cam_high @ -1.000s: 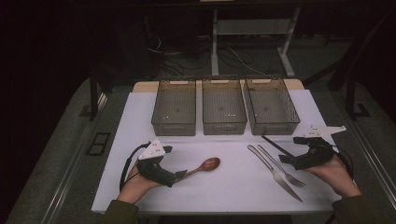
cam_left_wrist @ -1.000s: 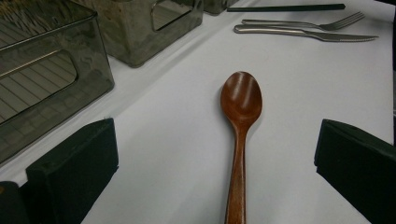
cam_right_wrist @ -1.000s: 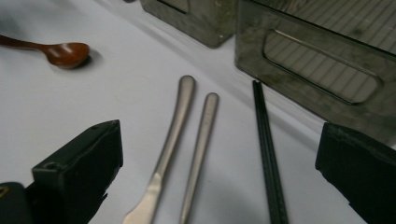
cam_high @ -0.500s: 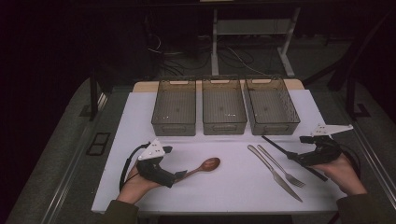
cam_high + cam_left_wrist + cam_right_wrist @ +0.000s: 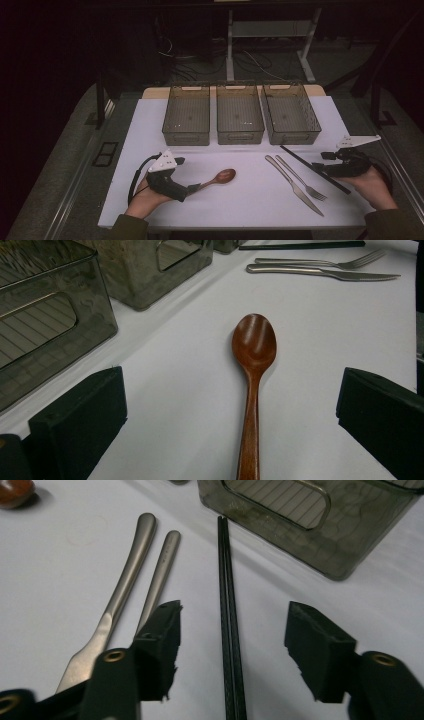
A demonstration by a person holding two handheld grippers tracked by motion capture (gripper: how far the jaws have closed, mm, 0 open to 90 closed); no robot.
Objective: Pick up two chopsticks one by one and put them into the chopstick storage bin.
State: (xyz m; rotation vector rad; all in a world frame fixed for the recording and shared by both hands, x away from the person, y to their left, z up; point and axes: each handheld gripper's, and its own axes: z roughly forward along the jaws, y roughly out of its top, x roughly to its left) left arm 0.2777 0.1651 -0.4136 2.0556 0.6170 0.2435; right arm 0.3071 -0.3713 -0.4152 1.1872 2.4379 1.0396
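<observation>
Left tool rests low on the white table at the near left, its jaws spread wide to either side of the wooden spoon. In the left gripper view the spoon's handle runs up between the two black pads, which stand well clear of it, so nothing is pinched; the tool seems lined up along the handle so that a squeeze would catch it crosswise.

Beyond it, along the far edge of the table, three smoky clear bins stand side by side, all empty, probably one for each kind of utensil.

Right of the spoon, a steel knife and fork lie close together, slanting from far left to near right, untouched.

Farther right lies a pair of black chopsticks, pressed side by side, slanting the same way, with the far tips close to the right bin. The right tool straddles them near their near end. In the right gripper view the chopsticks run straight up between the pads; the jaws have just been closing but gaps remain on both sides, so the pads do not press yet. The straddle looks meant to take both sticks in one pinch.
</observation>
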